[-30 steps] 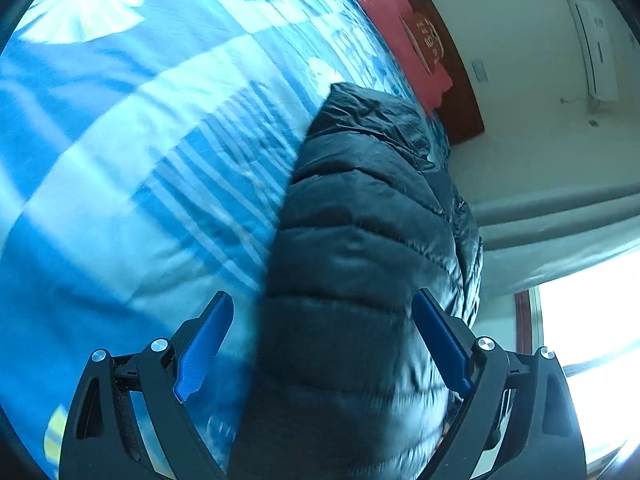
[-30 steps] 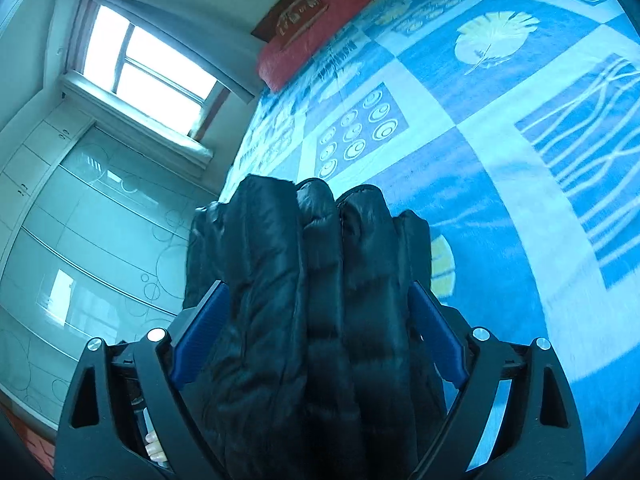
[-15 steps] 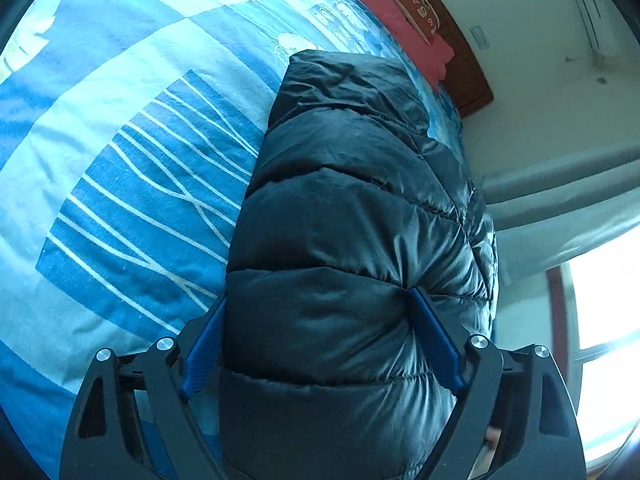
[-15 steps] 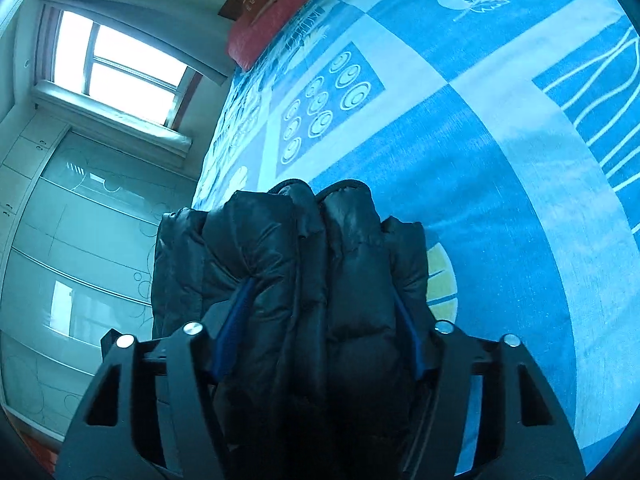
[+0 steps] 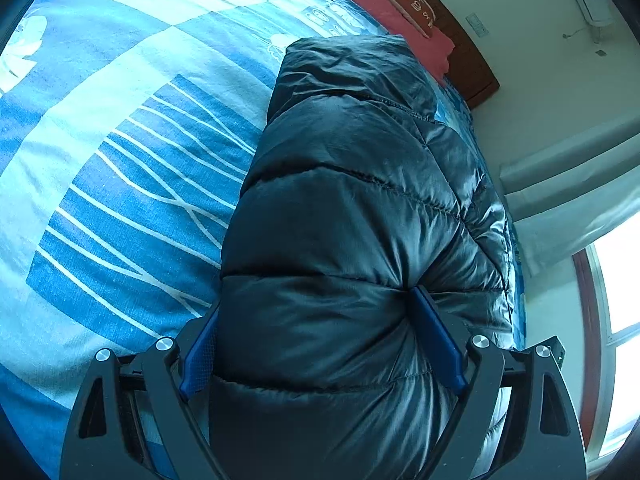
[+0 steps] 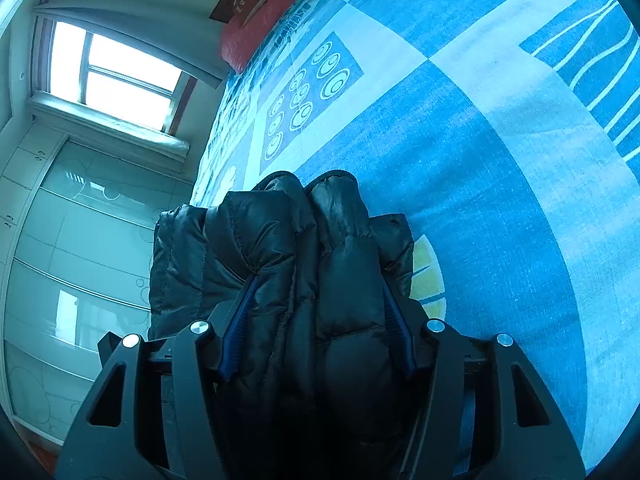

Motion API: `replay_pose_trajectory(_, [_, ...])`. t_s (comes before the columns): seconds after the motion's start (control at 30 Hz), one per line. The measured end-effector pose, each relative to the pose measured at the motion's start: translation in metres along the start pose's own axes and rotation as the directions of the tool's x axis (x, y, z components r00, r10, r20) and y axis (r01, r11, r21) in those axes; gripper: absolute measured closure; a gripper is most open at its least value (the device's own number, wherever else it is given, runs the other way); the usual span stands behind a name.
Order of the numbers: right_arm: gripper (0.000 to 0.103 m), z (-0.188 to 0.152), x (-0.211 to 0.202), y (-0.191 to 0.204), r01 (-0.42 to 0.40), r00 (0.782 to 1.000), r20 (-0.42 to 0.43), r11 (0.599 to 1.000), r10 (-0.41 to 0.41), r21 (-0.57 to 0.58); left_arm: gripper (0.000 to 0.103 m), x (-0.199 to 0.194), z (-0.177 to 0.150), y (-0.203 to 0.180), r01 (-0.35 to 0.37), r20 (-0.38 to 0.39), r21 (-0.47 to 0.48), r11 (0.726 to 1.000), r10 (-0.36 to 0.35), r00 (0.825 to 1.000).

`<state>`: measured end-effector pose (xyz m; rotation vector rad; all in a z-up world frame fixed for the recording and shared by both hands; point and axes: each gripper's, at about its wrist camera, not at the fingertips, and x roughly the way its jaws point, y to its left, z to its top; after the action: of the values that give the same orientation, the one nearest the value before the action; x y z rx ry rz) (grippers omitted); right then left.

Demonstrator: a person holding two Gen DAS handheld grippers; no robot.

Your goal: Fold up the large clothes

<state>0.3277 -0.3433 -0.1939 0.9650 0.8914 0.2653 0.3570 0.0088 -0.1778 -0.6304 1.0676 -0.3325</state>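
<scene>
Squeezing now: the right gripper has just been closing, and its blue pads now press into the sides of the dark puffy quilted jacket. One second ago those pads stood wide, apart from the cloth.
Left change: the left gripper closed only a little, but it came further over the jacket. One second ago its left pad was out over the bed with a gap beside it; now both pads touch the puffy cloth.
Left jaws: wide, holding a thick fold of the jacket. The right blue pad dents the cloth, and the left one sits tight against its edge.
Right jaws: about half closed, pinching several stacked layers of the jacket.
Jacket and jaws: the bundle fills the gap between both pairs of pads and bulges out past them, away from each camera.
Jacket place: on the blue and white patterned bed sheet, folded up thick, near the bed's edge on the window side.
Further off: a red pillow lies at the head of the bed, well apart from the jacket.
</scene>
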Motion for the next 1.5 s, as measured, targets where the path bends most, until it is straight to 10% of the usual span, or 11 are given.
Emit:
replay_pose_trajectory(0.4, [0.025, -0.006, -0.026, 0.003, -0.015, 0.999, 0.038, 1.0, 0.015, -0.01, 0.016, -0.027, -0.001, 0.024, 0.047, 0.005, -0.025, 0.999, -0.047, 0.999])
replay_pose_trajectory(1.5, [0.025, -0.064, -0.104, 0.034, 0.092, 0.983, 0.164, 0.994, -0.081, -0.059, 0.017, -0.112, -0.061, 0.018, -0.011, 0.088, 0.032, 0.999, 0.008, 0.996])
